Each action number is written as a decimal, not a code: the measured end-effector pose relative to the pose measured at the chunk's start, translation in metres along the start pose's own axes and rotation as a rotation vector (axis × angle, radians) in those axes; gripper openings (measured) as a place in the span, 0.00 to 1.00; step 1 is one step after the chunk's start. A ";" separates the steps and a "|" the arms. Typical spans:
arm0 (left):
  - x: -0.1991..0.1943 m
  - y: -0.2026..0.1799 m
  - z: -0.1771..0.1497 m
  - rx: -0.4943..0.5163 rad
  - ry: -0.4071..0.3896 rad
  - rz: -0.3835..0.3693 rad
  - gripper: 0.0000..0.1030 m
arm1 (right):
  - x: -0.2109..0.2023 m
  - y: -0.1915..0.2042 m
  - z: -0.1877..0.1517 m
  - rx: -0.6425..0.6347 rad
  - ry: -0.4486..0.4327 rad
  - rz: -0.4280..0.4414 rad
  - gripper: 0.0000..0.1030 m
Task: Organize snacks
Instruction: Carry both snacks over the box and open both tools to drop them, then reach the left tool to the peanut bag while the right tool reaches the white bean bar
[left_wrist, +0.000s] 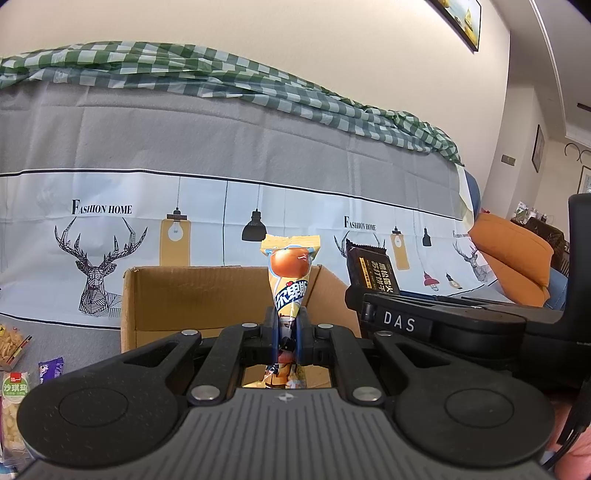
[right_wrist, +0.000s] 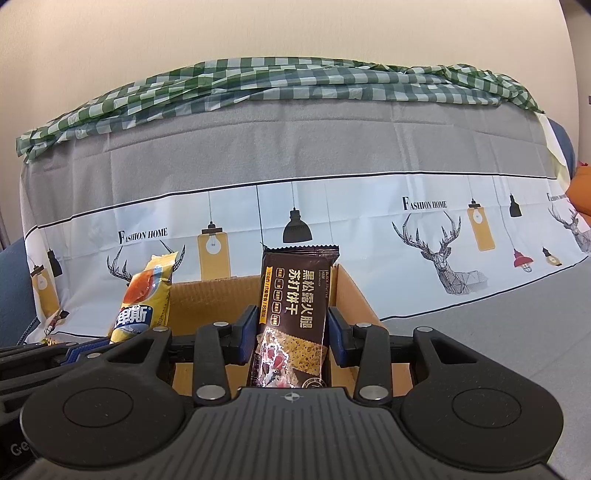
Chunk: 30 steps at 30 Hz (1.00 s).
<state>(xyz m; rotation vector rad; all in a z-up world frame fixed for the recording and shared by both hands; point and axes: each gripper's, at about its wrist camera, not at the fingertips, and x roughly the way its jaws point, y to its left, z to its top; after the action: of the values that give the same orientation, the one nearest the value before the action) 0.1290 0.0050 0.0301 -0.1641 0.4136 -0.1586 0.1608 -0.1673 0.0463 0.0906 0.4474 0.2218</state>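
Note:
My left gripper (left_wrist: 286, 325) is shut on a yellow snack packet (left_wrist: 291, 273) that stands upright between its pads, above the open cardboard box (left_wrist: 177, 295). My right gripper (right_wrist: 291, 328) is shut on a dark brown cracker packet (right_wrist: 295, 295), held upright over the same cardboard box (right_wrist: 207, 299). In the left wrist view the cracker packet (left_wrist: 371, 267) and the right gripper's body show at the right. In the right wrist view the yellow packet (right_wrist: 146, 302) shows at the left. The two grippers hang side by side over the box.
The box stands on a grey cloth (right_wrist: 517, 332) that runs up a sofa back with deer and lamp prints. Several loose snack packs (left_wrist: 14, 387) lie at the left. A green checked cloth (left_wrist: 221, 74) tops the sofa. An orange cushion (left_wrist: 513, 254) sits at the right.

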 end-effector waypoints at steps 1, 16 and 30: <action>0.000 0.000 0.000 0.000 0.001 -0.003 0.08 | 0.000 0.000 0.000 0.001 0.000 0.000 0.40; -0.006 0.015 0.004 -0.027 0.002 0.012 0.21 | -0.002 0.012 0.004 0.014 -0.022 -0.028 0.60; -0.041 0.088 0.018 -0.189 -0.013 0.152 0.20 | -0.008 0.075 0.006 0.014 -0.048 0.111 0.45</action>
<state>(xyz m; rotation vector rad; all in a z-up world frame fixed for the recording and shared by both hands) 0.1102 0.1006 0.0451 -0.3180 0.4264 0.0313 0.1420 -0.0965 0.0650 0.1347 0.3970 0.3248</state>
